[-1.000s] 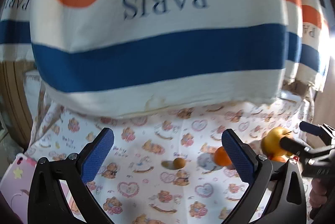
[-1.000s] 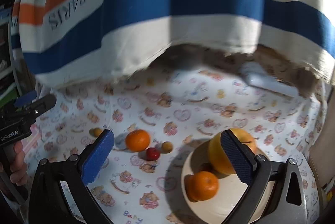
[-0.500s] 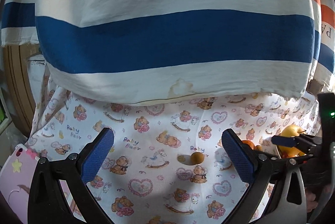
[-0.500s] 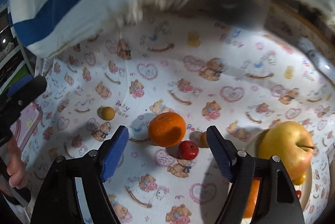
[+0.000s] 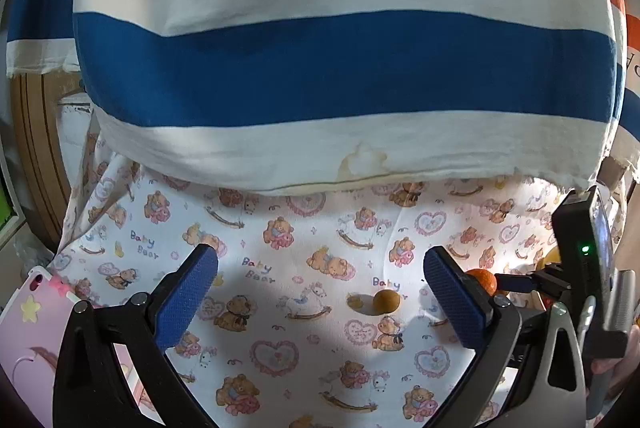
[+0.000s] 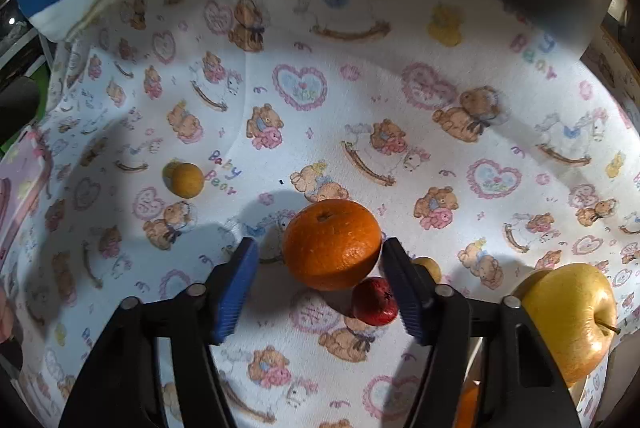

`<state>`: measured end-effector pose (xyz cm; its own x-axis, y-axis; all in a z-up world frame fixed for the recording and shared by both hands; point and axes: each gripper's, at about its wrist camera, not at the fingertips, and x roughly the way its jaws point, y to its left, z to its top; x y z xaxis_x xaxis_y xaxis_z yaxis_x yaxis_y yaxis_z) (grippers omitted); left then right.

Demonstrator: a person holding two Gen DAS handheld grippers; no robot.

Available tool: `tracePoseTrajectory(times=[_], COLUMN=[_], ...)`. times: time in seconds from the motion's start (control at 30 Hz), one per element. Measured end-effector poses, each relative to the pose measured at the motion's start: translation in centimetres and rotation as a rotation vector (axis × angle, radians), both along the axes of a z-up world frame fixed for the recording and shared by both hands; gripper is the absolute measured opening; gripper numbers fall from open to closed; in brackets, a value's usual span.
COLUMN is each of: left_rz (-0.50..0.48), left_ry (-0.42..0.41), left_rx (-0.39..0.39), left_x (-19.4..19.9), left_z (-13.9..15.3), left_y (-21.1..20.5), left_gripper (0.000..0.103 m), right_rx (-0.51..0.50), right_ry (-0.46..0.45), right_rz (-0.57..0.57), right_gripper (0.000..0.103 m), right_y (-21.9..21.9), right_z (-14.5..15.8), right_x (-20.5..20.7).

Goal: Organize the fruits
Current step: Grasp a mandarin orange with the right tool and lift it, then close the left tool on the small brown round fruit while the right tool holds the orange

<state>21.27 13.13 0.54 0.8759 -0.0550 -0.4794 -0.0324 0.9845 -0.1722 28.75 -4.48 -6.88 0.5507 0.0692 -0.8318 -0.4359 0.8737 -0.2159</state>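
Observation:
In the right wrist view my right gripper (image 6: pixel 320 272) is open with its blue pads on either side of an orange mandarin (image 6: pixel 331 243) lying on the teddy-bear cloth; the right pad is near or at its skin. A small red fruit (image 6: pixel 374 302) and a small tan fruit (image 6: pixel 430 267) lie by the right pad. Another small tan fruit (image 6: pixel 187 180) lies to the left. A yellow apple (image 6: pixel 568 316) sits at lower right. In the left wrist view my left gripper (image 5: pixel 320 292) is open and empty above the cloth, with the tan fruit (image 5: pixel 386 301) just ahead and the mandarin (image 5: pixel 482 278) partly hidden.
A striped "PARIS" pillow (image 5: pixel 340 68) fills the far side. A pink tablet case (image 5: pixel 28 324) lies at the cloth's left edge. The right hand-held gripper body (image 5: pixel 584 268) stands at the right of the left wrist view. The baby-print cloth (image 6: pixel 360 48) covers the surface.
My right gripper has moved down and forward from above the plate to straddle the mandarin, its jaws narrowing. My left gripper has dipped slightly lower toward the cloth and stays open.

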Motion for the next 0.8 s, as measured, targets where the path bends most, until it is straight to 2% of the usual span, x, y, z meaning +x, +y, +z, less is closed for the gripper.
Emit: tracePoseTrajectory(times=[0.1,0.3,0.47,0.57,0.63,0.7,0.8], left_rz=[0.003,0.006,0.018,0.029,0.034,0.026,0.006], left_ry=[0.001,0.000,-0.012,-0.022,-0.027,-0.024,-0.012], left_rx=[-0.006,-0.011,0.022,0.020,0.011,0.002,0.003], left_x=[0.0,0.0,-0.1,-0.3,-0.4,-0.3,-0.1], left_z=[0.0,0.0,0.2,0.4,0.6,0.6,0.5], left_y=[0.1,0.2,-0.2,0.0,0.2,0.3,0.0], left_gripper=[0.102,0.102,0.102,0.102,0.102,0.102,0.102], right_rx=[0.005,0.029,0.145,0.263,0.294,0.284,0.319], right_ry=[-0.018,-0.054,-0.109,-0.137,-0.192,-0.262,-0.302], right_rz=[-0.046,-0.076,-0.089,-0.116,-0.117,-0.104,-0.090], right_gripper=[0.052,0.050,0.050,0.050,0.050,0.050,0.050], right_y=[0.0,-0.6,-2.7,-4.2,-4.9,-4.6,-5.1], right_z=[-0.8,-0.8,0.8,1.8,2.3,2.7,3.3], right_x=[0.4,-0.1,-2.0,-2.8,-3.6,-4.6,-5.6])
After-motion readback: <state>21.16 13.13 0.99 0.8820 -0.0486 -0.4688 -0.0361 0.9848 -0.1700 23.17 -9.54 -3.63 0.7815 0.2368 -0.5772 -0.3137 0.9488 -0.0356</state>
